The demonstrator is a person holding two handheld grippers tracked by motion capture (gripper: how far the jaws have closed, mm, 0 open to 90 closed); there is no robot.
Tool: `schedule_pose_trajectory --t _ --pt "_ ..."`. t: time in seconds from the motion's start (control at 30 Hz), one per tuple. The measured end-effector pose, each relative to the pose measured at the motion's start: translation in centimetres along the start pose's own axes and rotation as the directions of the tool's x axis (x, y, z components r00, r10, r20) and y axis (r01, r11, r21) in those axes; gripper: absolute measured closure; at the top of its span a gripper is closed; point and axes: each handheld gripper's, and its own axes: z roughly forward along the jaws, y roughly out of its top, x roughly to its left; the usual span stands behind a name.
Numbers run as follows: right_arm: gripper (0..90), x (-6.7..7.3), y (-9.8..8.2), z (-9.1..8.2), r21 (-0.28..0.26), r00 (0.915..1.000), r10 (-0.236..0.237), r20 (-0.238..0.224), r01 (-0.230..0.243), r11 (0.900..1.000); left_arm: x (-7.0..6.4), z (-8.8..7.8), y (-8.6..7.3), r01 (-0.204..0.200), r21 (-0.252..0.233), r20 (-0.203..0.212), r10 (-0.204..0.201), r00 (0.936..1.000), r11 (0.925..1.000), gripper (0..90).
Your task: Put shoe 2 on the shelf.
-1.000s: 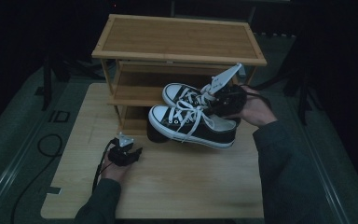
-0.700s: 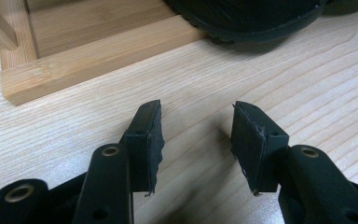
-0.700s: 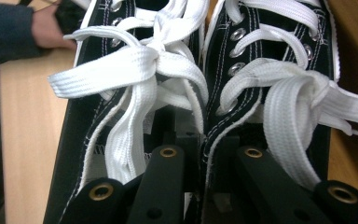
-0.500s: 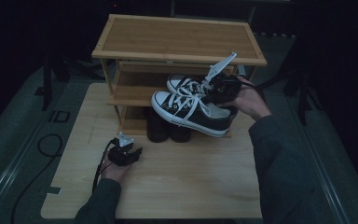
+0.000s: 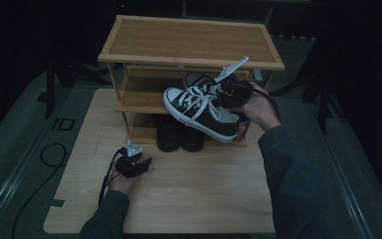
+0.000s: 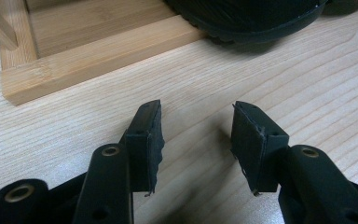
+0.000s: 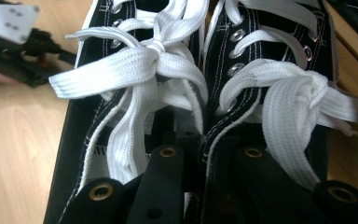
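Shelving step: my right gripper pinches both black canvas sneakers by their inner collars, left gripper gaping idle; next I ease them onto the bamboo rack's middle shelf.

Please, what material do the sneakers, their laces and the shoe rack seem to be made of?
The sneakers look like black canvas: matte woven cloth with white stitching and metal eyelets; the white sole edge is probably rubber. The laces are flat white woven fabric with a ribbed weave. The shoe rack appears to be light wood, perhaps bamboo, with fine straight grain.
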Motion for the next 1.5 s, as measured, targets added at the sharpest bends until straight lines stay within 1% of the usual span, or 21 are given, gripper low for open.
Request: schedule_pose_trajectory --t 0.03,0.07,0.17,0.43,0.5,0.6,0.7,0.83,0.87,0.97,1.0,1.07,1.13,1.17,1.23,1.27,1.3,1.37,1.43,1.47,1.5 --pt "85.4 0.0 0.0 0.0 -0.001 0.9999 0.015 0.007 -0.015 1.0 0.0 0.0 0.0 0.0 0.0 0.0 0.0 1.0 1.0 53.7" --pt "85.4 0.1 0.0 0.0 -0.003 0.9994 0.02 0.026 -0.02 1.0 0.0 0.0 0.0 -0.001 0.001 0.0 0.001 1.0 1.0 53.7" --pt "85.3 0.3 0.0 0.1 0.002 0.998 0.028 0.057 -0.029 1.0 0.0 0.0 0.0 -0.001 0.001 0.0 0.001 1.0 1.0 53.7" --pt "85.3 0.6 -0.4 0.1 -0.023 0.9931 0.077 0.088 -0.075 0.997 0.0 0.0 0.0 0.0 0.001 0.0 0.0 1.0 1.0 53.7" --pt "85.3 0.8 -0.5 0.0 -0.028 0.9899 0.088 0.111 -0.085 0.996 0.0 0.0 0.0 0.0 0.001 0.0 0.0 1.0 1.0 53.7" --pt "85.3 1.3 -0.6 -0.2 -0.044 0.9818 0.116 0.151 -0.111 0.993 0.0 0.0 0.0 0.0 0.001 0.0 0.0 1.0 1.0 53.7" --pt "85.2 1.5 -0.7 -0.4 -0.056 0.976 0.131 0.174 -0.123 0.991 0.0 0.0 0.0 0.0 0.0 0.0 0.0 1.0 1.0 53.7" --pt "85.0 1.5 -0.8 -0.7 -0.069 0.9633 0.192 0.188 -0.182 0.981 0.0 0.0 0.0 0.0 0.0 -0.001 0.0 1.0 1.0 53.7" --pt "85.0 1.5 -0.9 -0.8 -0.079 0.9565 0.22 0.191 -0.209 0.975 0.0 0.0 0.0 0.002 -0.001 -0.001 -0.002 1.0 1.0 53.7" --pt "84.9 1.5 -0.9 -0.8 -0.103 0.9423 0.268 0.201 -0.252 0.962 0.0 0.0 0.0 0.002 -0.001 0.0 -0.002 1.0 1.0 53.7" --pt "84.8 1.6 -0.9 -0.8 -0.105 0.9365 0.279 0.212 -0.262 0.959 0.0 0.0 0.0 0.002 -0.001 -0.001 -0.002 1.0 1.0 53.7" --pt "84.7 1.8 -0.8 -0.5 -0.103 0.9284 0.279 0.245 -0.262 0.96 0.0 0.0 0.0 0.001 -0.001 0.0 -0.001 1.0 1.0 53.7" --pt "83.9 1.9 -0.7 0.0 -0.084 0.9215 0.285 0.264 -0.272 0.959 0.0 0.0 0.0 0.002 -0.001 0.0 -0.002 1.0 1.0 53.7" --pt "80.9 1.9 -0.7 0.2 -0.079 0.9166 0.289 0.277 -0.278 0.957 0.0 0.0 0.0 0.001 -0.001 0.0 -0.001 1.0 1.0 53.7" --pt "78.2 1.9 -0.7 0.2 -0.085 0.9037 0.313 0.292 -0.302 0.95 0.0 0.0 0.0 0.001 0.0 -0.001 -0.001 1.0 1.0 53.7" --pt "75.8 1.8 -0.7 0.2 -0.083 0.9005 0.317 0.298 -0.306 0.948 0.0 0.0 0.0 0.001 0.0 -0.001 -0.001 1.0 1.0 53.7" --pt "72.1 1.8 -0.6 0.2 -0.078 0.8993 0.312 0.307 -0.303 0.95 0.0 0.0 0.0 0.001 0.0 -0.001 -0.001 1.0 1.0 53.7" --pt "65.9 1.8 -0.6 0.1 -0.067 0.9043 0.295 0.308 -0.289 0.955 0.0 0.0 0.0 0.001 0.0 -0.001 -0.001 1.0 1.0 53.7" --pt "61.0 2.0 -0.4 0.1 -0.048 0.9072 0.264 0.327 -0.263 0.964 0.0 0.0 0.0 0.002 -0.001 0.0 -0.002 1.0 1.0 53.7" --pt "58.9 2.1 -0.4 -0.1 -0.043 0.9068 0.254 0.336 -0.255 0.966 0.0 0.0 0.0 0.001 0.0 -0.001 -0.001 1.0 1.0 53.7" --pt "55.8 2.0 -0.4 -0.3 -0.042 0.9088 0.244 0.338 -0.244 0.969 0.0 0.0 0.0 0.001 -0.001 -0.001 -0.001 1.0 1.0 53.7"
